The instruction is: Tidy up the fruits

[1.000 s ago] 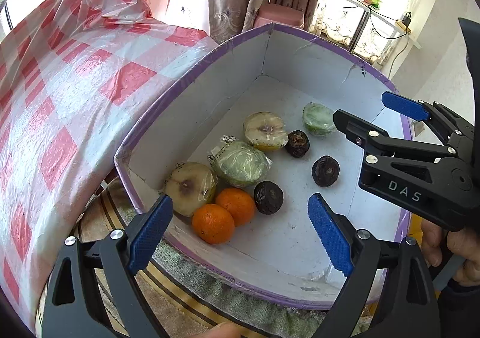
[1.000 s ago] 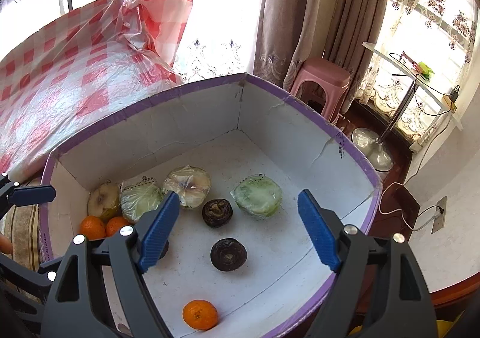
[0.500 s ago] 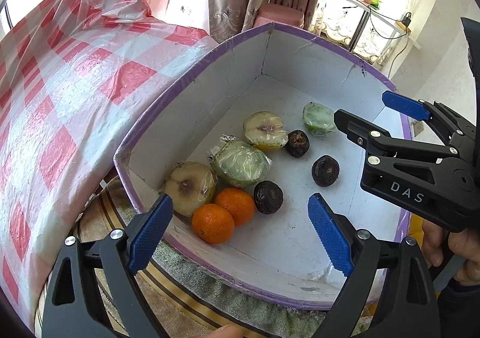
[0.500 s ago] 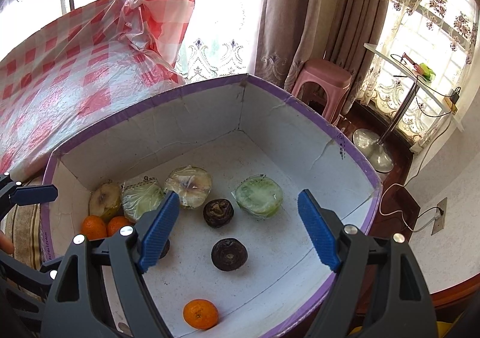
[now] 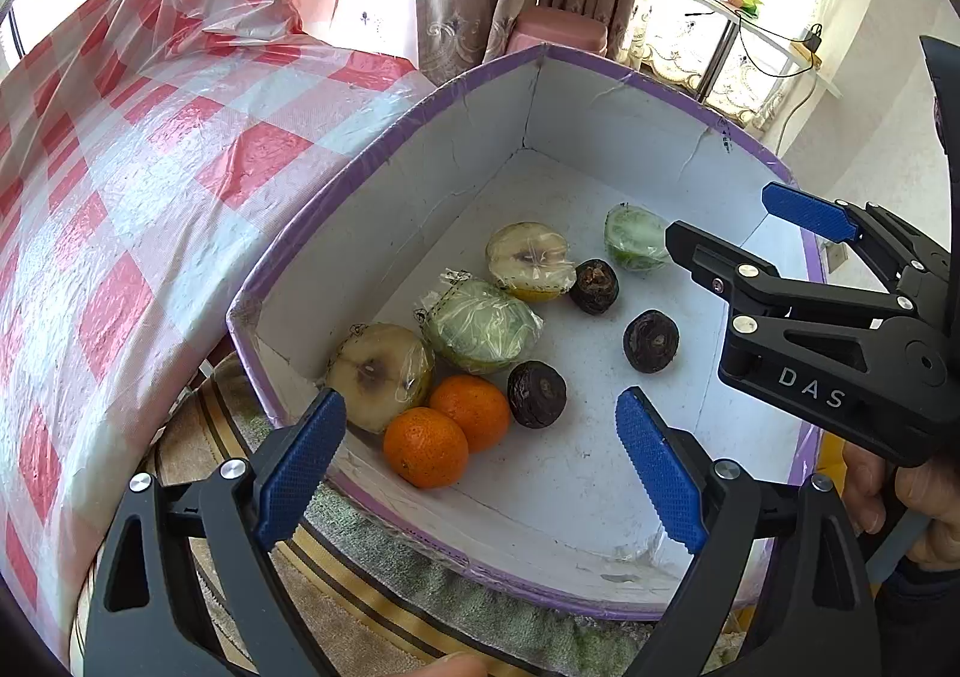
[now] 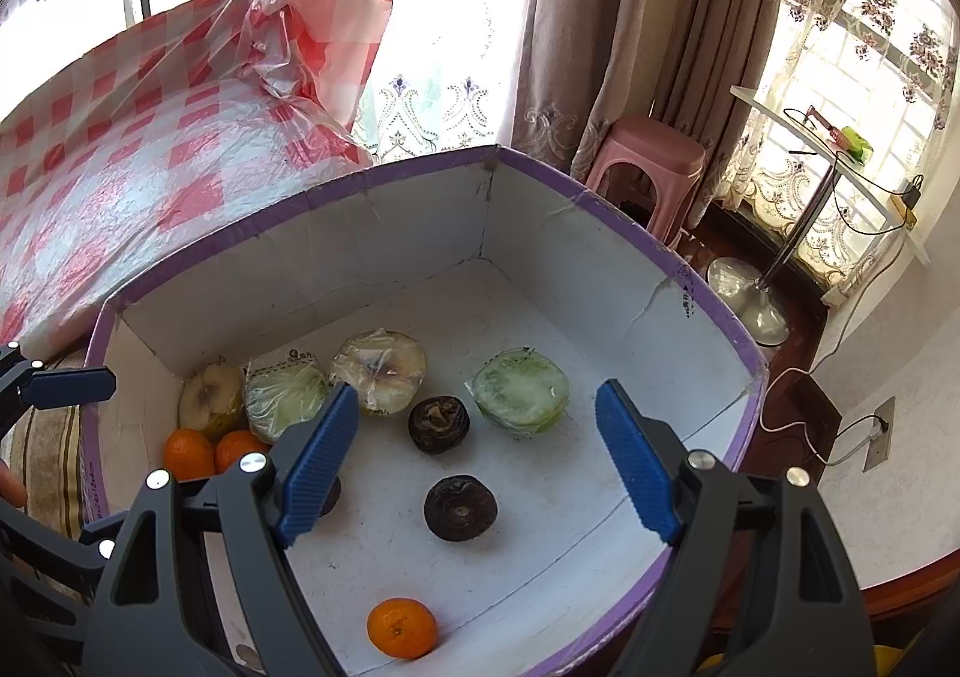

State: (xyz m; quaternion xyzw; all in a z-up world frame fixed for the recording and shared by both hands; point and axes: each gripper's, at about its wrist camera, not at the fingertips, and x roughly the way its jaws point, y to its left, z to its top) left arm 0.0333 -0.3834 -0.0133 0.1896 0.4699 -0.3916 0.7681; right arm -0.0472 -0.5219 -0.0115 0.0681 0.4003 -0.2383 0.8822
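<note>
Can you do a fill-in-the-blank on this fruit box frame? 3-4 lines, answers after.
1. The fruit lies in a white box whose rim is coloured ____.
2. In the right wrist view, ____ oranges sit together by the left wall, and a lone orange lies near the front.
3. The left gripper and the right gripper both have their jaws ____, holding nothing.
4. The halved fruits, such as the green one, are wrapped in clear ____.

Missing words: purple; two; open; plastic

Both grippers (image 5: 480, 461) (image 6: 477, 461) gape, empty.
</note>
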